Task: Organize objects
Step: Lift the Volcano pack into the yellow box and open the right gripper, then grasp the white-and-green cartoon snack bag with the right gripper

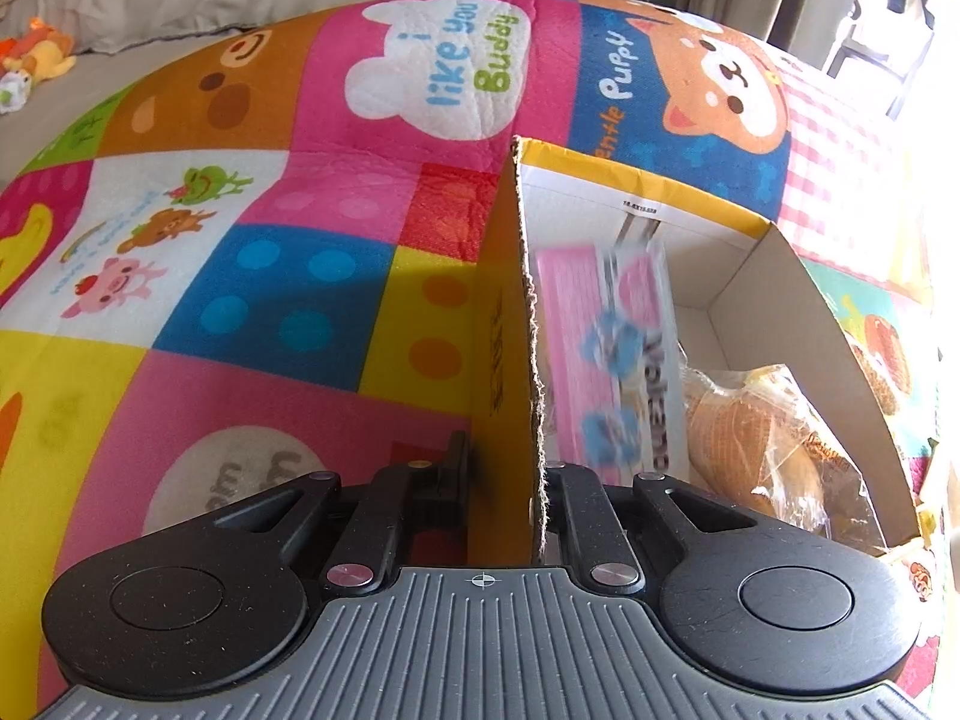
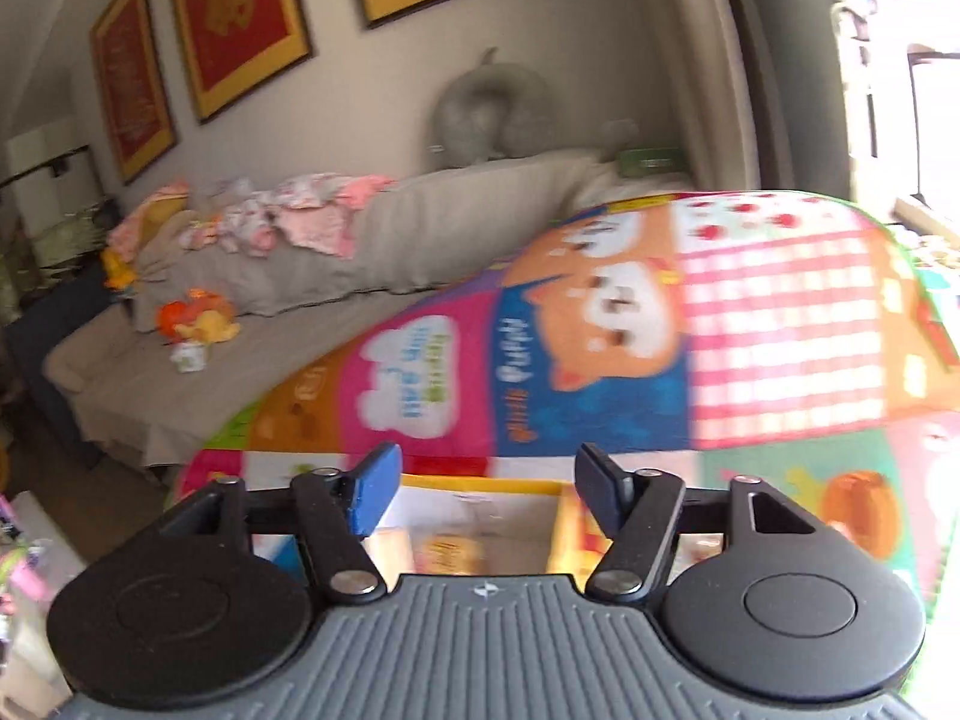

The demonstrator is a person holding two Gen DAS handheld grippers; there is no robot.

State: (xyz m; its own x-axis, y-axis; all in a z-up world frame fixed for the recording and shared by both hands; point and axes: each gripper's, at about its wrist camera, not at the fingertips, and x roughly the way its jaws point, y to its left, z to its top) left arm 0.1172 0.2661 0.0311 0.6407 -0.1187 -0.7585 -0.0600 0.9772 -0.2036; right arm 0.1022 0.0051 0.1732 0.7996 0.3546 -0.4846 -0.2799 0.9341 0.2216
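Note:
A yellow cardboard box [image 1: 744, 276] with a white inside stands on the colourful play mat [image 1: 336, 180]. My left gripper [image 1: 510, 474] is shut on the box's left wall, one finger outside and one inside. Inside the box a pink and blue carton [image 1: 606, 348] appears blurred, next to a bagged orange-brown snack [image 1: 762, 432]. My right gripper [image 2: 486, 486] is open and empty, held above the box [image 2: 480, 510], which shows low between its fingers.
A grey sofa [image 2: 300, 300] with pink clothes and soft toys [image 2: 198, 318] runs behind the mat. Framed red pictures [image 2: 234, 12] hang on the wall. A bright window is at the right.

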